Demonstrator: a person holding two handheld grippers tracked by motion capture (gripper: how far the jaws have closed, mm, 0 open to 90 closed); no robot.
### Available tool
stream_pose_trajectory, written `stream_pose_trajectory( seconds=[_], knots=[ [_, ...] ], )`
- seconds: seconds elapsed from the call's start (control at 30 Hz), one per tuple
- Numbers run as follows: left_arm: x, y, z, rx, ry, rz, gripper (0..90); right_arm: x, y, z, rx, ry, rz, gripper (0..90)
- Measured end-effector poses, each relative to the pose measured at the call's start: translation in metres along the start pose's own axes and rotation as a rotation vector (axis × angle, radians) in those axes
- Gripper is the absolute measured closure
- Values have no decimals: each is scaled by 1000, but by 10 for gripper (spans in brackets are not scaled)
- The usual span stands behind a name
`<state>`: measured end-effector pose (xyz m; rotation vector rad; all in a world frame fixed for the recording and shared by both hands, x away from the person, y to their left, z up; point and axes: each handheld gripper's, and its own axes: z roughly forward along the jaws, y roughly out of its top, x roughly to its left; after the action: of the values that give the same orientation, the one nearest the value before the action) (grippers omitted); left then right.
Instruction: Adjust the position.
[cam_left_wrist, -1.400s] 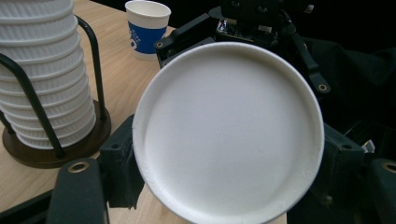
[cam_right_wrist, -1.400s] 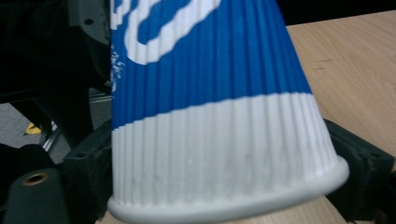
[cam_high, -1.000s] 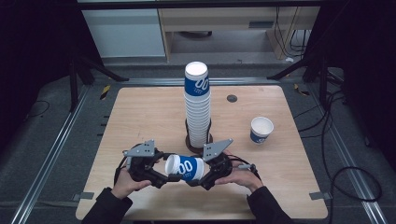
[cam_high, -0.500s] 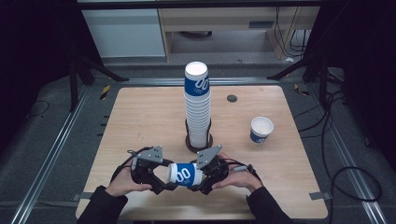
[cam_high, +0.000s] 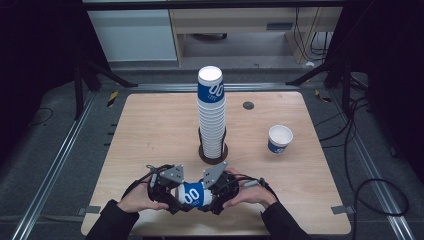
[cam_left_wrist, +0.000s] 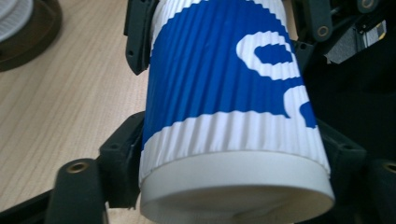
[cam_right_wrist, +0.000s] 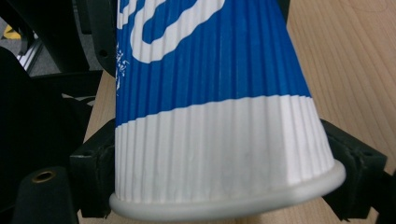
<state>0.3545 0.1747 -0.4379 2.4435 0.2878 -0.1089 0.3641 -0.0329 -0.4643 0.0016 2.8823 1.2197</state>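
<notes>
One blue-and-white cup (cam_high: 191, 194) lies sideways at the counter's (cam_high: 150, 130) near edge — left gripper (cam_high: 172, 192) fingers just closing on its base, right gripper (cam_high: 212, 192) clamping its rim. One tall cup stack (cam_high: 211, 115), one loose cup (cam_high: 279, 139) — three cup items.

One tall stack of paper cups (cam_high: 211, 115), two loose paper cups (cam_high: 191, 194) (cam_high: 279, 139), two grippers (cam_high: 167, 187) (cam_high: 216, 186).
</notes>
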Motion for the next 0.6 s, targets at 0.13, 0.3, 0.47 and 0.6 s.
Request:
stream_pose_trajectory(
  seconds=[0.13,0.3,0.47,0.6],
  knots=[
    [0,0,0,11,1,4,259,0,0,0,5,3,0,154],
    [1,0,-2,-3,4,2,258,0,-1,0,-6,-2,4,137],
    [6,-4,-9,-39,18,-16,259,-3,-1,-6,-30,-20,24,80],
    [14,-12,-18,-80,51,-44,259,-8,-3,-16,-60,-57,53,66]
  ],
)
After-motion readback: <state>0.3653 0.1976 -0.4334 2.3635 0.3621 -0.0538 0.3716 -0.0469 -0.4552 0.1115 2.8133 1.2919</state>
